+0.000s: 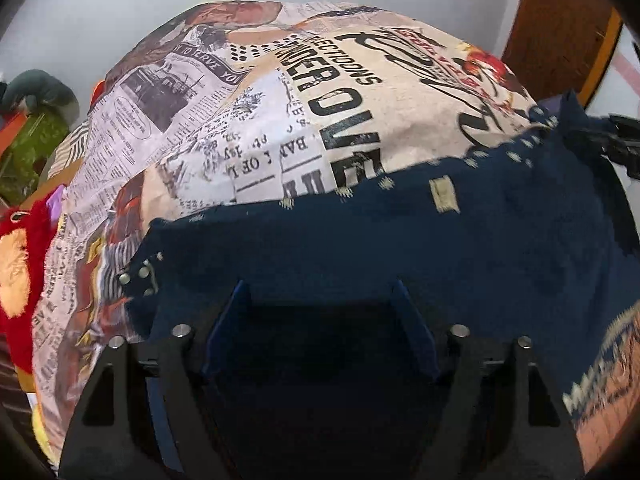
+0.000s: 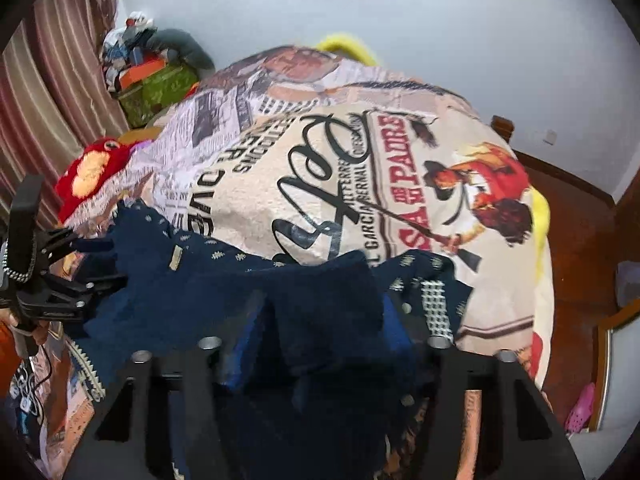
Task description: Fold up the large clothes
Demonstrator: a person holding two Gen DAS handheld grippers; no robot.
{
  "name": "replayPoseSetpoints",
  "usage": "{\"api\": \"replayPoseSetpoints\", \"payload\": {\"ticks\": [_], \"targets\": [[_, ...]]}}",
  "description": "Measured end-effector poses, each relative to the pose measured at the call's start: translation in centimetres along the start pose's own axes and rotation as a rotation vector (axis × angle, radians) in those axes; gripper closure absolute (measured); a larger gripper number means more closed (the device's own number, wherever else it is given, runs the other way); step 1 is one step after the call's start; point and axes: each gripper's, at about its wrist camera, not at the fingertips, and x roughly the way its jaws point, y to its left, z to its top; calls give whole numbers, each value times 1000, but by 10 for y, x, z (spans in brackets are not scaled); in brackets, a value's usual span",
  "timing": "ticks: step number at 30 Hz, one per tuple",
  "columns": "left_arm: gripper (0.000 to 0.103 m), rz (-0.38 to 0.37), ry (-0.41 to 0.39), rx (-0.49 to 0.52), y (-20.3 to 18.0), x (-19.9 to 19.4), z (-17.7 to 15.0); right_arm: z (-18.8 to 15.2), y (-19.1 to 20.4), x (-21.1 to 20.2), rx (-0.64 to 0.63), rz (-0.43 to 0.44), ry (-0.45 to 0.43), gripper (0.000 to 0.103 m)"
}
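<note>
The left gripper is pointed steeply downward, and its two blue-edged fingers are seen set wide apart, with nothing pinched between the pads. In the right wrist view the same gripper is seen at the left edge, carried by a hand. The right gripper is likewise tilted steeply down. Its jaws are held partly apart; whether the pads press on anything cannot be told.

Navy patterned garment spread over near edge of bed cover, newspaper-and-poster print. Bunched navy fold between right gripper fingers. Left gripper at garment's left end. Red plush at cover's left edge.
</note>
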Motion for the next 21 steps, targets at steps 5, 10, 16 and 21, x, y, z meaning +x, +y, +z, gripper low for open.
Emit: {"api": "replayPoseSetpoints", "payload": {"ticks": [5,10,16,21], "targets": [[14,54,-19,-17,4,14,3,-4,2,7,-28,-34,-41,88],[14,150,-66,-6,9,11,9,-4,0,1,-27,-95,-119,96],[14,257,-61,-38,38,17,12,3,-25,9,49,-158,-128,97],[14,282,-63,-125,70,17,7,-2,-38,32,50,-259,-81,99]]}}
